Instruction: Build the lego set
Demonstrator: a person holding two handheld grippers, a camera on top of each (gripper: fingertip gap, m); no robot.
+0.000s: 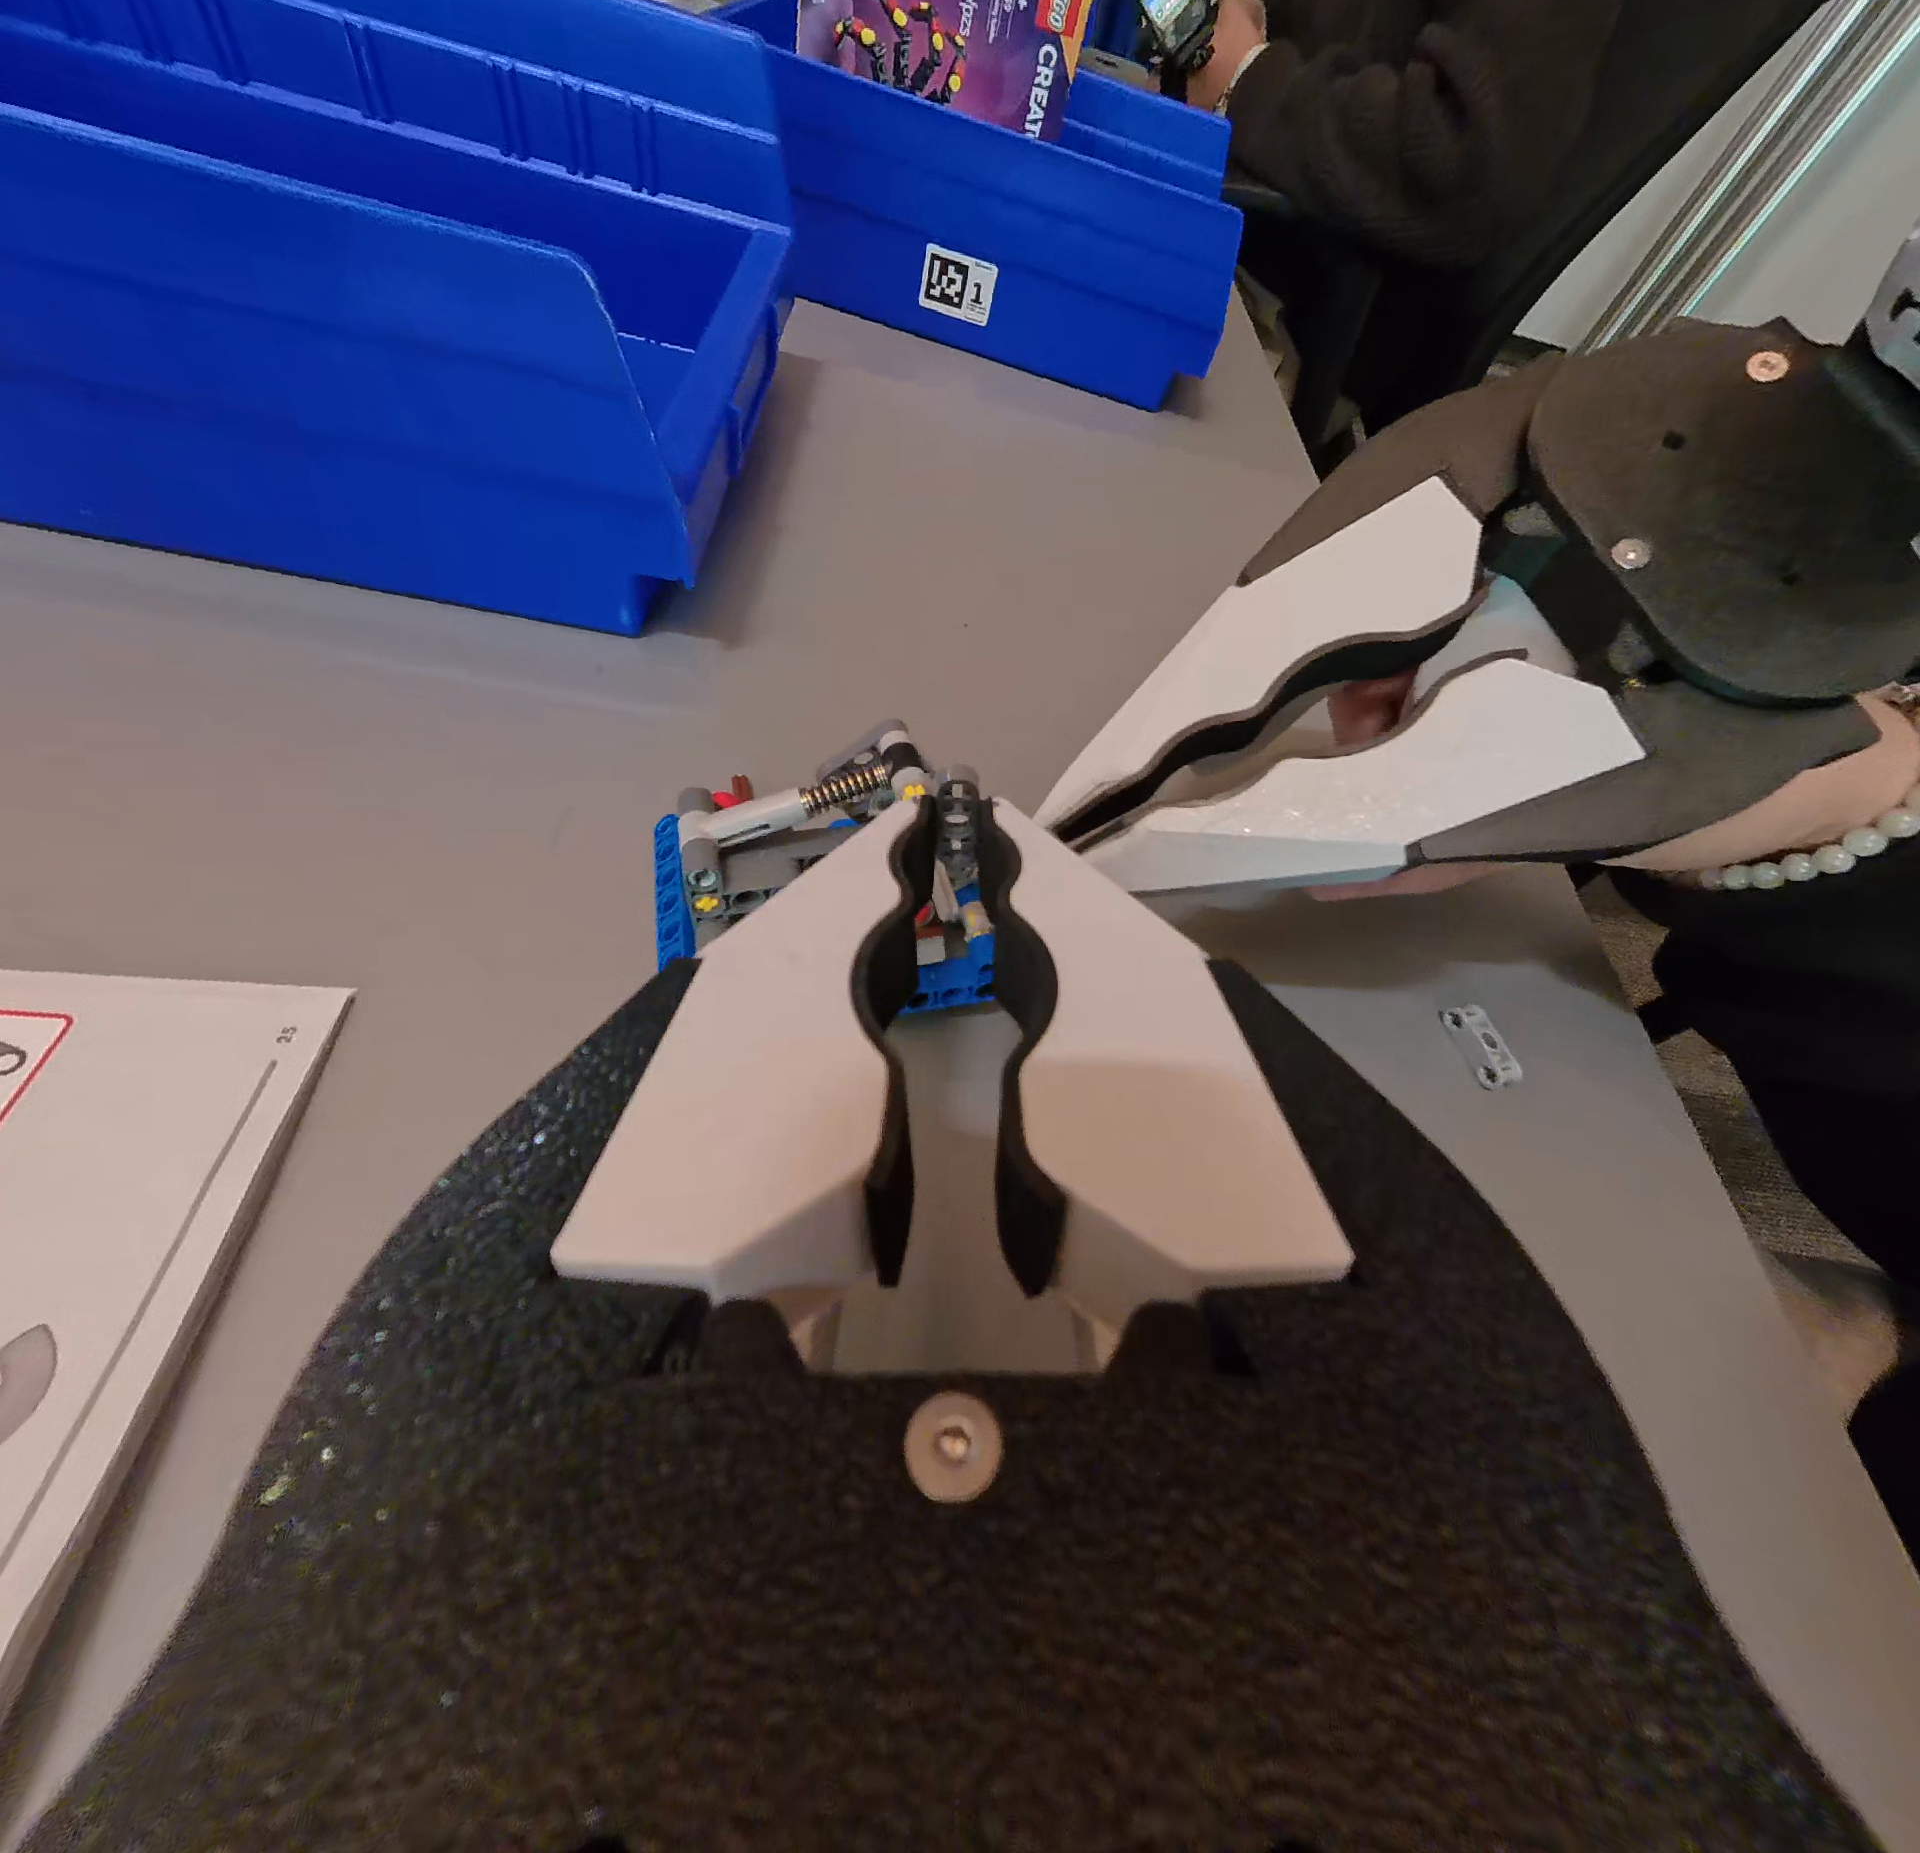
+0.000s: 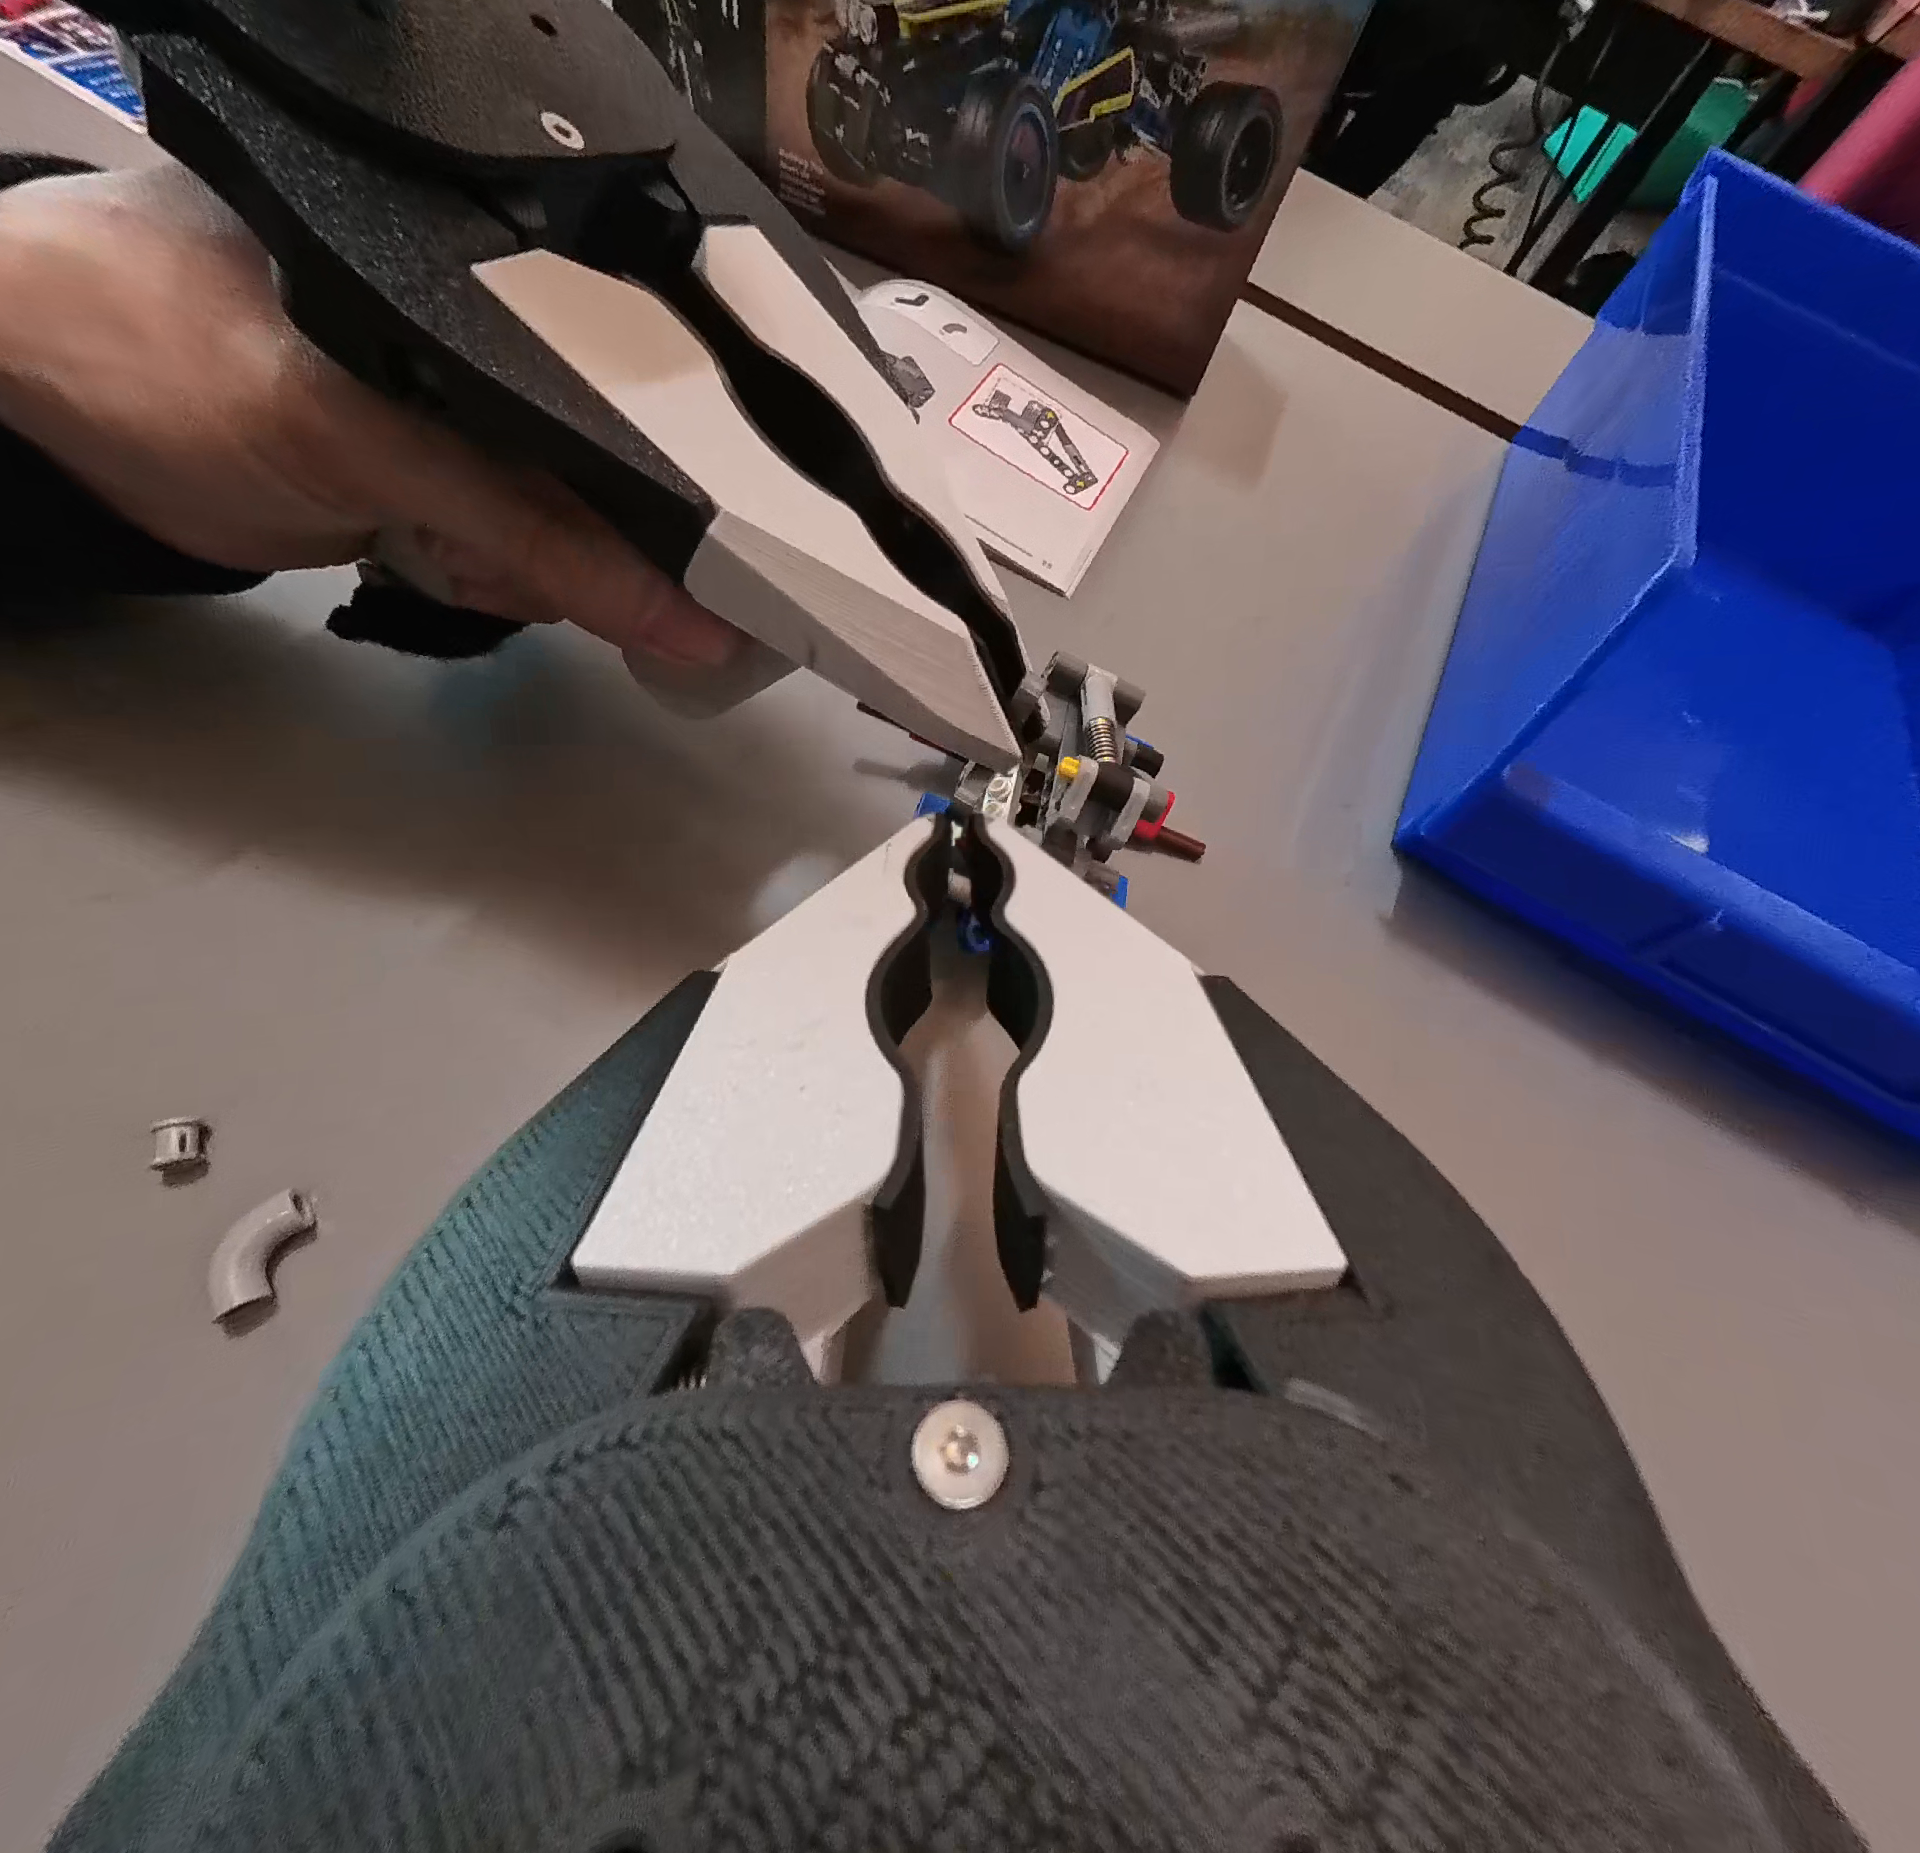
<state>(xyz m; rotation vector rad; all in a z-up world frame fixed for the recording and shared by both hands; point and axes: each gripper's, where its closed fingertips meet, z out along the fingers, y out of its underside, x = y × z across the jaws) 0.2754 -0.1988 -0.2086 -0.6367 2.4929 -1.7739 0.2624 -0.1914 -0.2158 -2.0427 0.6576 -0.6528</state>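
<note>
Grey table (image 1: 935,577) with blue bins (image 1: 364,297); left gripper (image 1: 958,816) pinches the model's (image 1: 748,858) grey beam (image 1: 958,821), right gripper (image 2: 958,829) fingers closed at model's edge.

The left tool (image 1: 956,816) covers the near half of the brick model (image 1: 727,868) at six o'clock. The booklet (image 1: 125,1232) is cut off at nine o'clock. The right tool (image 2: 961,837) tips are blurred; what they pinch, too small to tell.
</note>
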